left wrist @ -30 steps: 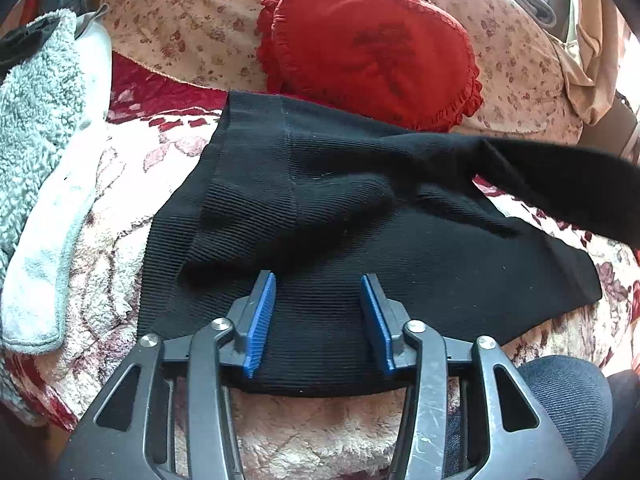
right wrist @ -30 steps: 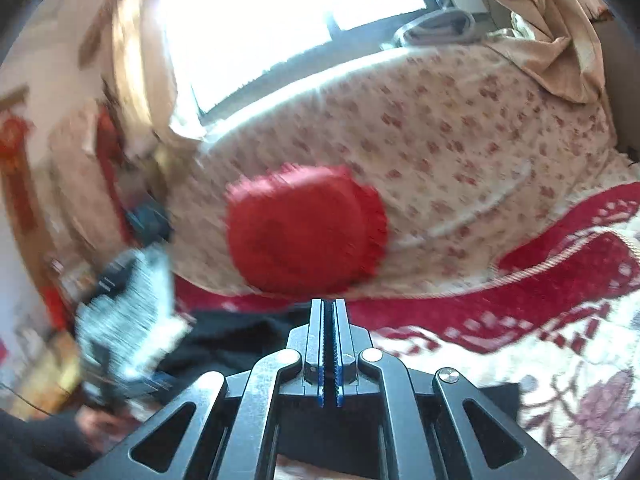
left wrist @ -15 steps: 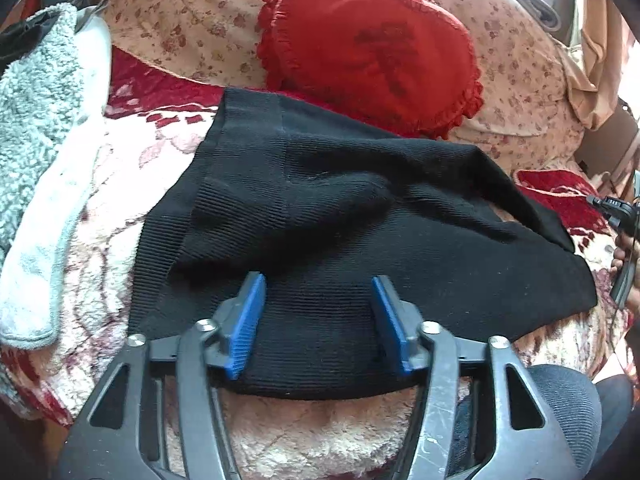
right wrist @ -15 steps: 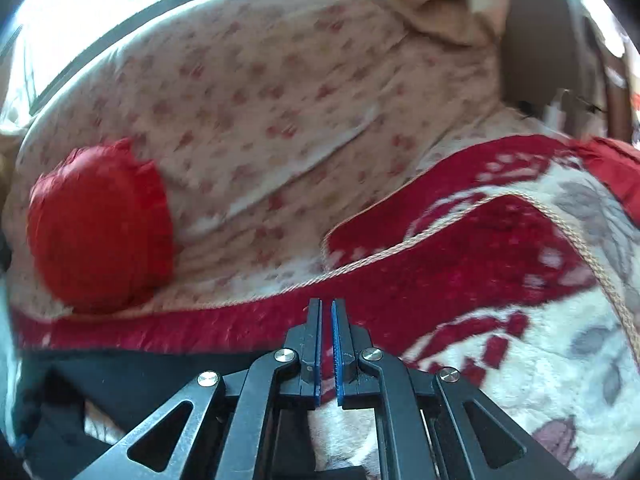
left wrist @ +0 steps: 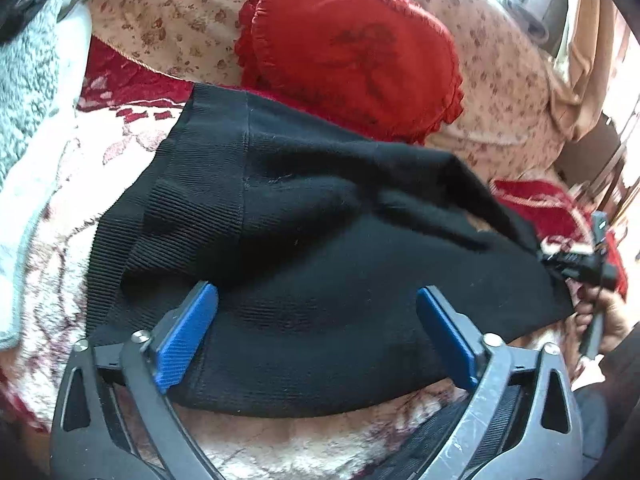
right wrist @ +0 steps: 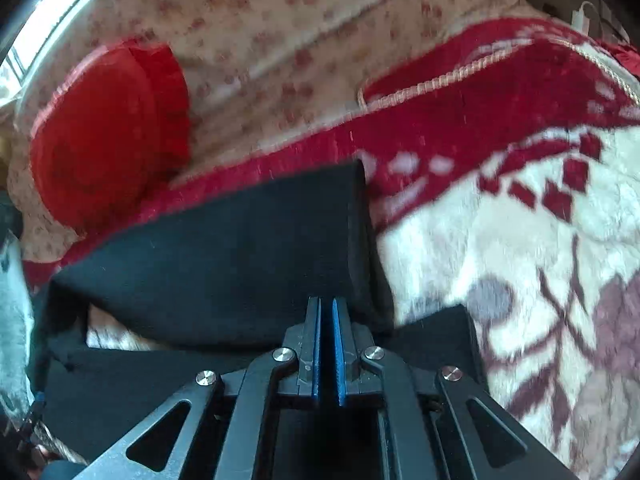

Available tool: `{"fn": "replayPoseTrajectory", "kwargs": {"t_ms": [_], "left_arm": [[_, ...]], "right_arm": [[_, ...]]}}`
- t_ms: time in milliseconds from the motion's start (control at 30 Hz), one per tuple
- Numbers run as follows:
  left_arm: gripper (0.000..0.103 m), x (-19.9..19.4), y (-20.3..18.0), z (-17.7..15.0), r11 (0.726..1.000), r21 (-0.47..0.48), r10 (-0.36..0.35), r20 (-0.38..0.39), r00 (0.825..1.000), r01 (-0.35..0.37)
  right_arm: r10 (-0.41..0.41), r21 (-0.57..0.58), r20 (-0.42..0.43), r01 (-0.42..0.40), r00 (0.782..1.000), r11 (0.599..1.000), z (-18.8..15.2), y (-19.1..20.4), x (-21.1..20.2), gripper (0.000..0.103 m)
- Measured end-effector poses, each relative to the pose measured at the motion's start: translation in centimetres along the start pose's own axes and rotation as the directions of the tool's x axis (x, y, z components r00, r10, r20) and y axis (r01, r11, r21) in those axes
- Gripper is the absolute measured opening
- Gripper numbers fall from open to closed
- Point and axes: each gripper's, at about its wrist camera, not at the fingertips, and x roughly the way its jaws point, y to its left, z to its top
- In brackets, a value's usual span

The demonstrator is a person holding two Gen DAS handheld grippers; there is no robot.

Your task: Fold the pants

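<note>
With the black ribbed knit pants [left wrist: 304,240] folded over once on the floral plush blanket [left wrist: 64,208], my left gripper [left wrist: 316,332] had just opened wide, empty, my right gripper [right wrist: 326,312] nearly shut, empty; further folds remained.

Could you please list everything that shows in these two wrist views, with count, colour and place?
Black ribbed knit pants: one, black, laid across the blanket, partly folded over itself.
Round red ruffled cushion: one, red, behind the pants, against the floral cover.
Plush red and cream patterned blanket: one, red and cream, under the pants.
Beige floral fabric cover: one, beige with small reddish flowers, at the back.
Grey-green fleecy cloth: one, grey-green with a pale edge, at the left edge of the left wrist view.
Left gripper: one, black with blue pads, jaws wide open over the pants' near edge, having just been opening, pads not pressing.
Right gripper: one, black with blue pads, jaws nearly shut, at the pants' right end.
</note>
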Motion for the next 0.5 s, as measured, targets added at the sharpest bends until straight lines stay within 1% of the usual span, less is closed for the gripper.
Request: {"fn": "replayPoseTrajectory", "kwargs": {"t_ms": [67, 133, 167, 233, 267, 400, 467, 500], "left_arm": [[0.102, -0.1, 0.3, -0.1, 1.0, -0.018, -0.016, 0.02, 1.0, 0.017], [0.102, -0.1, 0.1, 0.0, 1.0, -0.003, -0.013, 0.009, 1.0, 0.013], [0.102, 0.1, -0.2, 0.0, 1.0, 0.018, 0.001, -0.008, 1.0, -0.001], [0.102, 0.4, -0.8, 0.2, 0.998, 0.058, 0.038, -0.037, 0.999, -0.035], [0.102, 0.7, -1.4, 0.2, 0.994, 0.085, 0.077, -0.056, 0.996, -0.072], [0.102, 1.6, -3.0, -0.3, 0.973, 0.145, 0.19, -0.067, 0.979, -0.179], [0.102, 1.9, -3.4, -0.5, 0.963, 0.167, 0.227, -0.068, 0.971, -0.213], [0.102, 2.0, -3.6, -0.6, 0.958, 0.174, 0.241, -0.068, 0.968, -0.226]], "right_arm": [[-0.011, -0.002, 0.016, 0.011, 1.0, 1.0, -0.3, 0.2, -0.1, 0.006], [-0.046, -0.042, 0.025, 0.047, 0.999, 0.998, -0.6, 1.0, -0.1, 0.006], [-0.058, -0.056, 0.028, 0.06, 0.998, 0.997, -0.8, 1.4, -0.1, 0.006], [-0.078, -0.073, 0.034, 0.08, 0.996, 0.994, -0.9, 1.6, 0.0, 0.006], [-0.083, -0.079, 0.036, 0.086, 0.996, 0.993, -0.9, 1.7, 0.1, 0.006], [-0.108, -0.089, 0.05, 0.112, 0.993, 0.99, -0.7, 1.9, -0.2, 0.006], [-0.128, -0.105, 0.121, 0.141, 0.984, 0.984, -0.9, 2.8, -1.8, 0.006], [-0.12, -0.137, 0.173, 0.145, 0.978, 0.98, -1.0, 3.5, -2.7, 0.006]]}}
